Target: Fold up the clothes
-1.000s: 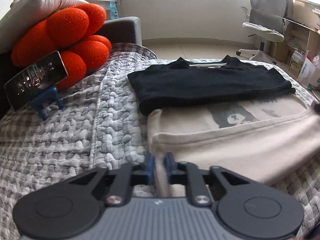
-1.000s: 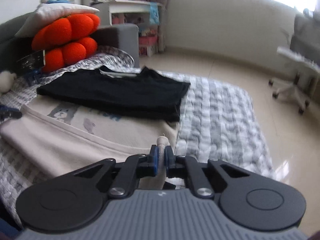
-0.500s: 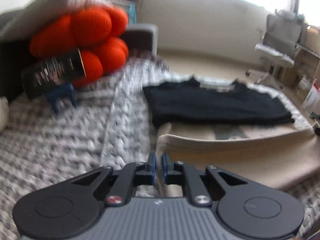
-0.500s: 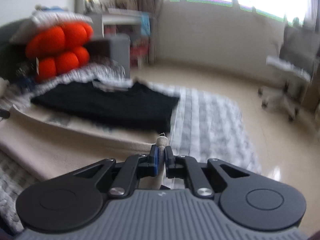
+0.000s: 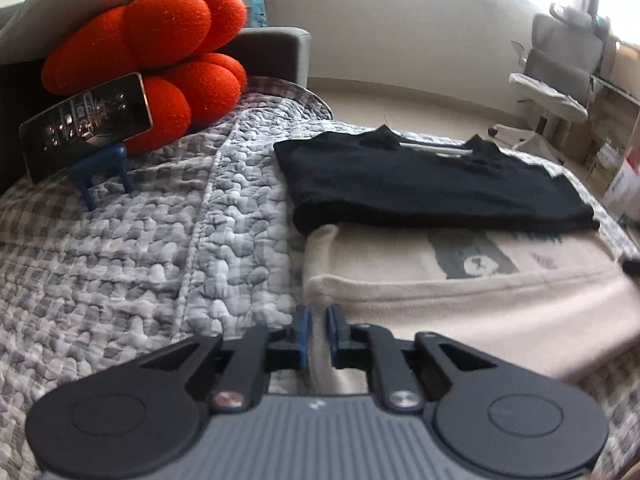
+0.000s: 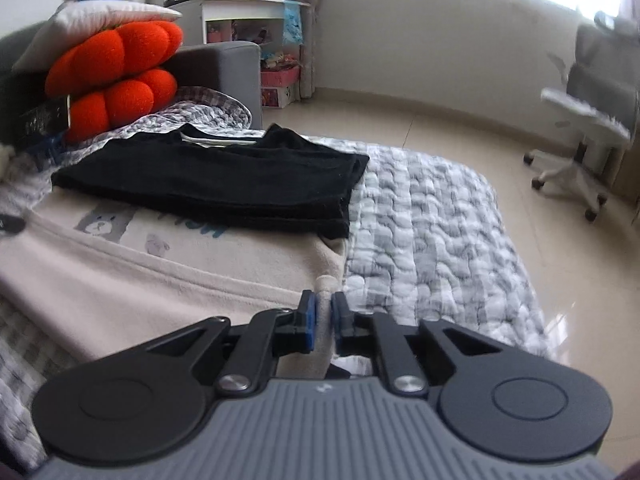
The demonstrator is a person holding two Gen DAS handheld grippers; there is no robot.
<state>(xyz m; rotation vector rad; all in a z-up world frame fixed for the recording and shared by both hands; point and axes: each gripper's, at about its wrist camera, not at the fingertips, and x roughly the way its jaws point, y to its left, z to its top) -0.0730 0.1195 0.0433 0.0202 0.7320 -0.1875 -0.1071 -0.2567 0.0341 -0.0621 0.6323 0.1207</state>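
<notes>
Cream shirt (image 5: 460, 304) lies crosswise, each end pinched by a tool.

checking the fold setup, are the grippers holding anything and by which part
Both hold the beige shirt by its near edge: the left gripper is shut on the left corner, the right gripper on the right corner.

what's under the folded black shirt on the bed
The black shirt lies on the far part of a beige garment with a bear print. The beige cloth and print run under its near edge; how far they continue beneath is covered. The quilt lies below both.
</notes>
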